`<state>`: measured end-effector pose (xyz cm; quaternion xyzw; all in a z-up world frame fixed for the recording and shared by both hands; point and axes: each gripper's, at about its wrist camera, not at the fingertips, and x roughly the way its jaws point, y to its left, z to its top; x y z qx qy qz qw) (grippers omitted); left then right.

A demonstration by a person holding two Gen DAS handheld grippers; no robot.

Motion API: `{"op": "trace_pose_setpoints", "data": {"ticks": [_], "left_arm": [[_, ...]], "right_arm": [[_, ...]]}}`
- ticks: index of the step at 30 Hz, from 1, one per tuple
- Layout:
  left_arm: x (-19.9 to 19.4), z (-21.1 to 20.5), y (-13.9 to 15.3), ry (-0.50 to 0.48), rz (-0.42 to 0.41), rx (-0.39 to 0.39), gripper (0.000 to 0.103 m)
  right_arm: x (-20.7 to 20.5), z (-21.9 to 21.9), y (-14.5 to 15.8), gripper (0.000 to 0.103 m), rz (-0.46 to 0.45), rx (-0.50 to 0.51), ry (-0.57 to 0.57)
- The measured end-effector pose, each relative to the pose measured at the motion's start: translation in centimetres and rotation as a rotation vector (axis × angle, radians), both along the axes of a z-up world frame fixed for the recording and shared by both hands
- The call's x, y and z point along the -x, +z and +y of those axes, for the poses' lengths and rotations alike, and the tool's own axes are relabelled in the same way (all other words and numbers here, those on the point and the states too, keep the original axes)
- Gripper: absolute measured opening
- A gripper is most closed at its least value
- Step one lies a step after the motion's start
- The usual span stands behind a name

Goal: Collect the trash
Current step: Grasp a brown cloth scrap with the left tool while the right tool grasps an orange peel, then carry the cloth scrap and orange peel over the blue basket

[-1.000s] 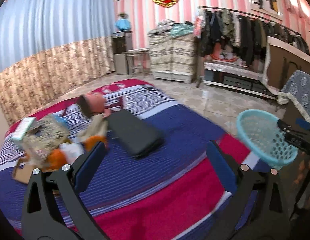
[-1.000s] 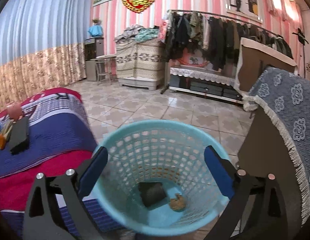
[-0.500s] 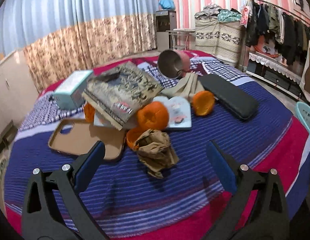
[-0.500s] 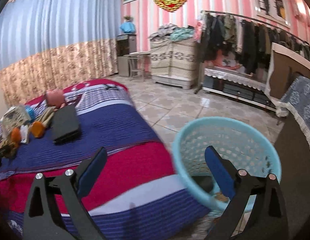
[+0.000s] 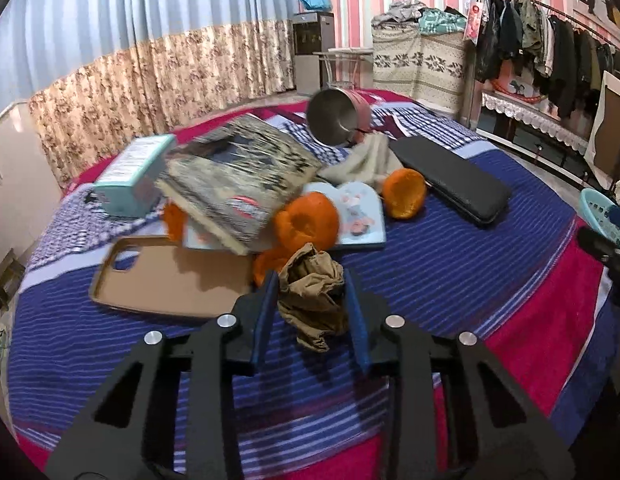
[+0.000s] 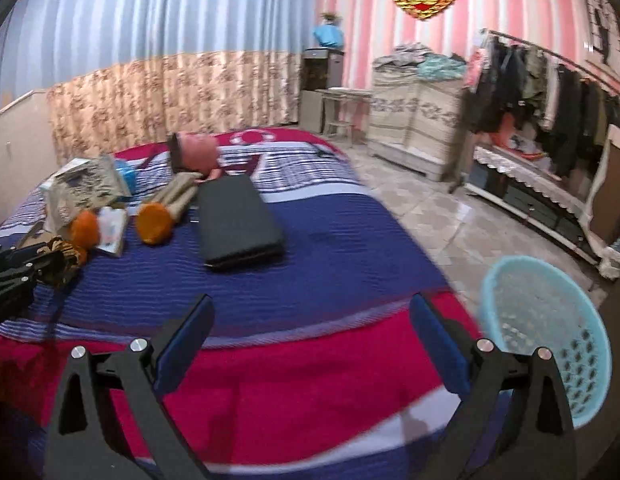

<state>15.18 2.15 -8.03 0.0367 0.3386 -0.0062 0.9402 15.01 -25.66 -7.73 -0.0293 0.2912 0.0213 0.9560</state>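
Note:
A crumpled brown paper wad (image 5: 314, 296) lies on the striped bedspread, just in front of orange peels (image 5: 307, 220). My left gripper (image 5: 310, 280) has its jaws closing on the wad, and both blue pads touch its sides. In the right wrist view the same wad (image 6: 63, 258) shows at the far left with the left gripper on it. My right gripper (image 6: 312, 304) hangs open over the red band of the bed with nothing between its fingers. A light blue mesh basket (image 6: 550, 340) stands on the floor to its right.
On the bed lie a book (image 5: 237, 176), a teal box (image 5: 129, 176), a brown phone case (image 5: 165, 276), a black flat case (image 5: 450, 180), a pink metal cup (image 5: 338, 120) and another peel (image 5: 404, 194). Tiled floor and a clothes rack (image 6: 542, 112) are beyond.
My left gripper swung to the pile, came down on the paper wad and narrowed its jaws around it. The right gripper swung left, away from the basket and over the bed.

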Motion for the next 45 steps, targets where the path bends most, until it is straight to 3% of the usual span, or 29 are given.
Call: {"op": "trace_pose_setpoints", "data": {"ticks": [8,17,23,24,25,29,36,45], "left_arm": [[0.4,6.0,2.7,0.110,-0.083,0.007,0.032],[-1.8,12.8,1.9,0.290,-0.111,-0.001,0.032],[-2.4,14.3,0.3,0.348,-0.109,-0.009,0.032],[-2.5,14.4,0.1,0.349,-0.106,-0.007,0.032],[-2.6,14.4,-0.1,0.348,-0.102,-0.001,0.032],[-2.7,15.0,-0.1,0.361,-0.097,0.018,0.032],[-2.3,14.0,0.6,0.361,-0.112,-0.023,0.032],[-1.1,10.3,3.1,0.307,-0.145,0.005,0.032]], "right_arm": [[-3.9,6.5,-0.8,0.096,0.056,-0.020,0.095],[-9.0,11.6,-0.9,0.092,0.107,-0.041,0.139],[-11.4,13.6,-2.3,0.077,0.164,-0.008,0.176],[-11.5,13.7,-2.4,0.070,0.161,0.001,0.178],[-11.7,14.2,-2.5,0.051,0.170,0.003,0.200],[-11.4,14.9,-2.5,0.036,0.177,-0.001,0.252],[-8.5,12.1,-0.3,0.034,0.099,-0.037,0.238],[-2.8,2.0,3.4,0.034,0.027,-0.056,0.120]]}}
